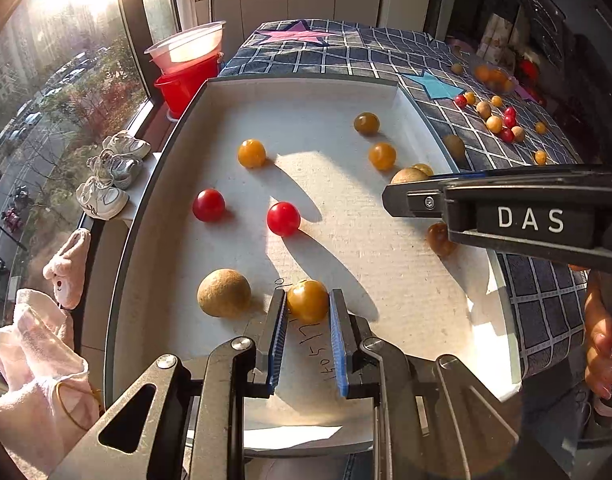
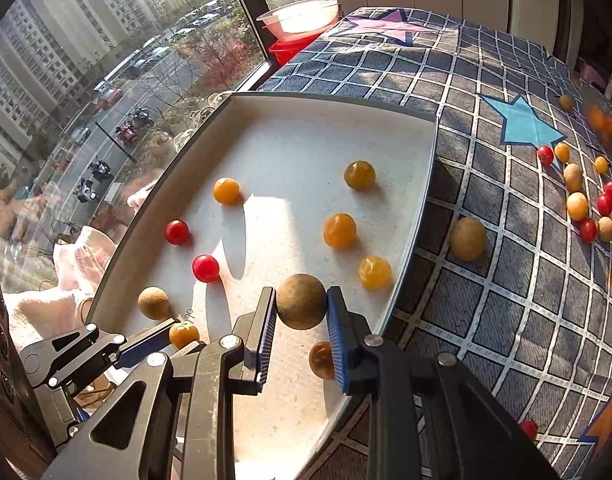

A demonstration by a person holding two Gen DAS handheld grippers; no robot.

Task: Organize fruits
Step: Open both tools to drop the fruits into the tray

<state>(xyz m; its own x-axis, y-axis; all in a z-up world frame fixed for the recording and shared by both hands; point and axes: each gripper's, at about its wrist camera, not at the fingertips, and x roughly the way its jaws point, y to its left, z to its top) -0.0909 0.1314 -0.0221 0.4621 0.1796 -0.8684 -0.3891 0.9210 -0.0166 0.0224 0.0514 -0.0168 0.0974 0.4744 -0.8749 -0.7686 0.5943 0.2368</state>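
Observation:
A white tray (image 1: pixel 306 96) sits on the checked cloth and holds several small fruits: red tomatoes (image 1: pixel 283 219), yellow ones (image 1: pixel 251 153) and a brown longan (image 1: pixel 223 293). My left gripper (image 1: pixel 307 302) is shut on a yellow tomato (image 1: pixel 308 300) low over the tray's near end. My right gripper (image 2: pixel 300 307) is shut on a brown longan (image 2: pixel 301 306) over the tray (image 2: pixel 330 106), near its right wall. The right gripper also shows in the left wrist view (image 1: pixel 402 196). The left gripper shows in the right wrist view (image 2: pixel 161 340).
More loose fruits (image 2: pixel 578 204) lie on the checked cloth (image 2: pixel 486 240) to the right of the tray, one longan (image 2: pixel 468 239) close to the tray wall. A red bucket with a clear bowl (image 1: pixel 187 60) stands by the window. Shoes and towels lie on the sill at left.

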